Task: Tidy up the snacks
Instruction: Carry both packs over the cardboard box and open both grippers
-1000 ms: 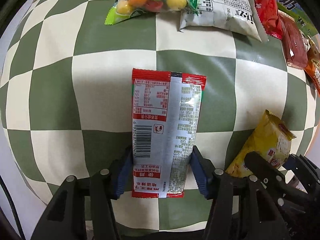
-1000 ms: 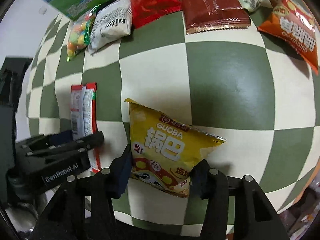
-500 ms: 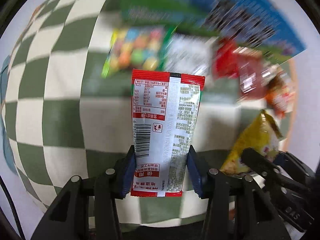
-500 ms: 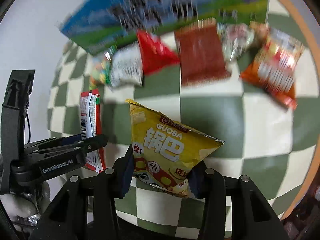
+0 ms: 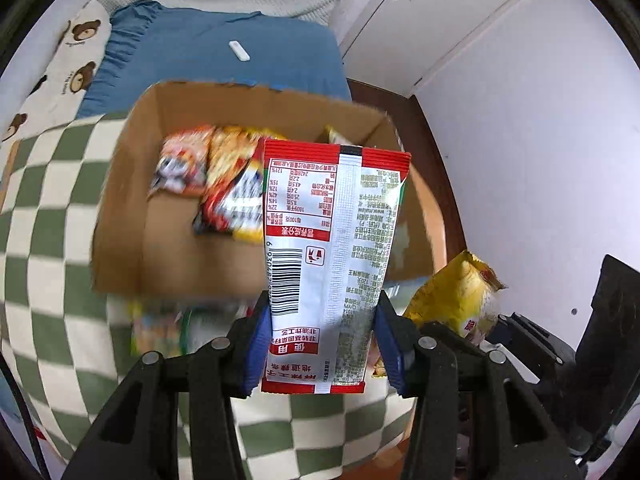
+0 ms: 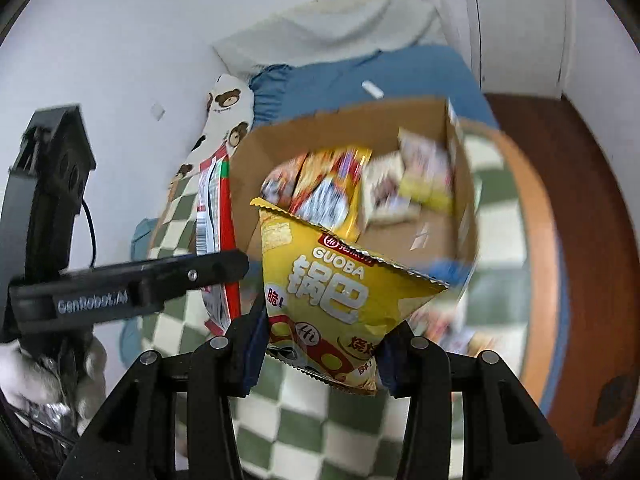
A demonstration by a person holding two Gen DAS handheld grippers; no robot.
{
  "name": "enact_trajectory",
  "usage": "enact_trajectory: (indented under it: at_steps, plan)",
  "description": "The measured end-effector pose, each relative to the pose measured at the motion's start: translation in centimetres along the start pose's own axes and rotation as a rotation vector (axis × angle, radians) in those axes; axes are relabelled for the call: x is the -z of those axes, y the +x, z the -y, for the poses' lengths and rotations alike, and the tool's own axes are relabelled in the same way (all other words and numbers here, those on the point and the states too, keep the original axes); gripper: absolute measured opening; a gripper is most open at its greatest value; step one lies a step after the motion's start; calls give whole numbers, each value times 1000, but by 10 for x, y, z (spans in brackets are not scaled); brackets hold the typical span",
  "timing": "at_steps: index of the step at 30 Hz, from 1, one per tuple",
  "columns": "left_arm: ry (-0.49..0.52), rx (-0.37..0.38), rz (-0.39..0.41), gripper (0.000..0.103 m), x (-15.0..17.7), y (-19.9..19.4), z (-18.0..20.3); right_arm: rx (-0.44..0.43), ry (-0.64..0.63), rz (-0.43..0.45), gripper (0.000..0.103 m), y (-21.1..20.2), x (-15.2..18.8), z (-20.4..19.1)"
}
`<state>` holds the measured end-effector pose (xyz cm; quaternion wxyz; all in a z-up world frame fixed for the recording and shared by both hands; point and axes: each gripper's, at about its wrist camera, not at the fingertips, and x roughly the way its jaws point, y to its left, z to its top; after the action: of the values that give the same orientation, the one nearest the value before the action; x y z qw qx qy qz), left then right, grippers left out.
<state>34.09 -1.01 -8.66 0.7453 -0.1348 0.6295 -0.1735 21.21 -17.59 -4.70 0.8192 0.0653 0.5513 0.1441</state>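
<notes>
My left gripper [image 5: 322, 344] is shut on a red and silver snack packet [image 5: 332, 240], held upright with its back label facing me. My right gripper [image 6: 320, 348] is shut on a yellow Guoba chip bag [image 6: 332, 292]. Both packets are lifted off the table, in front of an open cardboard box [image 5: 120, 200] that holds several snack bags [image 5: 224, 188]. The box also shows in the right wrist view [image 6: 400, 128]. The yellow bag shows at the right of the left wrist view [image 5: 452, 300], and the red packet shows in the right wrist view [image 6: 216, 208].
The green and white checkered tablecloth [image 5: 44, 240] covers a round table with a wooden rim [image 6: 536, 240]. Blurred snack packets [image 5: 160, 328] lie in front of the box. Behind are a blue bed [image 5: 224, 52], a bear-print pillow [image 5: 60, 64] and a white door [image 5: 440, 8].
Both grippers have lifted their packets off the table and tilted up, so the views now face the cardboard box and the room behind it. Both stay shut on their packets.
</notes>
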Motion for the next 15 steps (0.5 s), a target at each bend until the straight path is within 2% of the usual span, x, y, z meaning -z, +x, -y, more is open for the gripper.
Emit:
enact_trajectory:
  at_steps: [5,8,11,15]
  plan:
    - [-45,-22,-82,46,-59,43,0,58,-47,-99,48,47,-60,16]
    - [-82,-21,-156,46,-76,71,-7,68,-60,-214,48,81,-79,31]
    - [-131,-11,-242,46,-81,103,-16,87,-85,-292,48,106,-84,39]
    - [-164,2,-312,46,-77,128,-22,84,-97,-371,48,131,-83,46]
